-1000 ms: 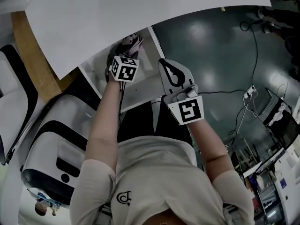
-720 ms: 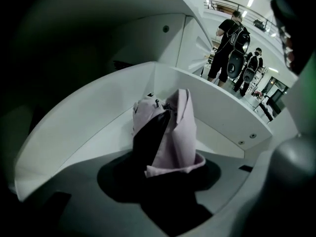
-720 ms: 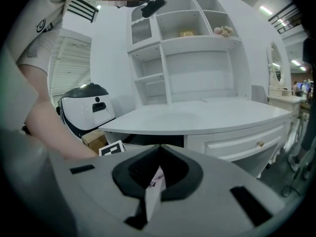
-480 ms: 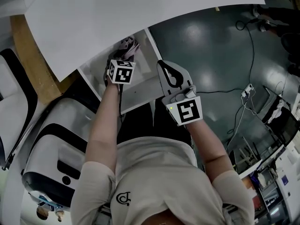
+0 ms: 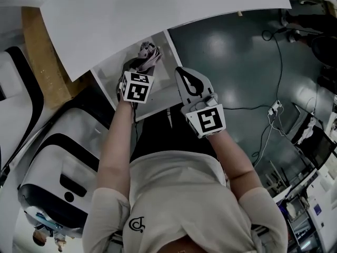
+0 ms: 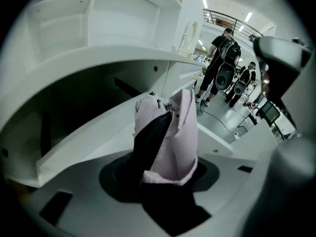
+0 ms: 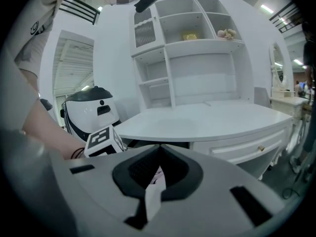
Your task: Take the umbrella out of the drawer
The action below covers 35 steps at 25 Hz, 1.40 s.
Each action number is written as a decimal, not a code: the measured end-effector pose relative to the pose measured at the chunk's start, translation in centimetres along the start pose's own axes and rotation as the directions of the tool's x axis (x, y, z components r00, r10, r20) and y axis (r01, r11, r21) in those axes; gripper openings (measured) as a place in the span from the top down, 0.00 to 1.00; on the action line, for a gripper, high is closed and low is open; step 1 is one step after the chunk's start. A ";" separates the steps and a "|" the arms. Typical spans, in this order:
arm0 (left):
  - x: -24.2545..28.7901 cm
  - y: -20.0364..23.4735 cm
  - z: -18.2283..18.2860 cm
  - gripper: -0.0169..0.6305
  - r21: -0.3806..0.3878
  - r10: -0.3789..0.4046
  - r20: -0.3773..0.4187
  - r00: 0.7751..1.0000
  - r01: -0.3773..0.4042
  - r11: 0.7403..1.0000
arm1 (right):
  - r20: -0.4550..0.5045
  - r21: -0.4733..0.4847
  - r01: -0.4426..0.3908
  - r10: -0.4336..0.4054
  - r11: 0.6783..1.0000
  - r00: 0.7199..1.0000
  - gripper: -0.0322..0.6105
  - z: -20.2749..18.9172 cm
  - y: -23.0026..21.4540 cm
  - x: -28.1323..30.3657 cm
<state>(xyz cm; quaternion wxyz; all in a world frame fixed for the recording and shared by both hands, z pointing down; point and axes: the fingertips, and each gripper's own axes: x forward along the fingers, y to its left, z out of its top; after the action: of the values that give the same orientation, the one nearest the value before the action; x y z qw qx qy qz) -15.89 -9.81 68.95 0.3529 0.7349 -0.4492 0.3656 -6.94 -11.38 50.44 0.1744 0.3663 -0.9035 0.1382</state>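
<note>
Left gripper view: the left gripper's [image 6: 165,144] jaws have just been closing and clamp the pink umbrella [image 6: 181,132] over the open drawer [image 5: 164,91]. Beside it, the right gripper's [image 7: 158,154] 2 jaws sit together, empty.

The drawer [image 5: 166,62] is pulled out from under the near edge of the worktop [image 5: 158,15]. The umbrella [image 5: 148,53] is held over the drawer, clamped between the left tongs [image 5: 138,66]. The right tongs [image 5: 188,78] are placed just right of it, at the drawer's right edge. Shelves [image 7: 187,43] are set at the worktop's back. Cables [image 5: 274,109] are strewn on the floor [image 5: 231,51] to the right.
</note>
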 end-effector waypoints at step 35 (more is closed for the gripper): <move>-34.8 -0.6 13.6 0.63 -0.191 0.332 0.682 0.652 -0.279 0.941 | 0.298 -0.231 -0.238 0.302 0.943 0.906 0.94 20.8 4.5 -4.8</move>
<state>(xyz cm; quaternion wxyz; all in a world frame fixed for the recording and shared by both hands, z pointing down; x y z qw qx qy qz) -23.77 -7.10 32.53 0.1130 0.7192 -0.6789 0.0952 -11.38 -13.17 29.16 0.0339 0.2369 -0.9709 0.0116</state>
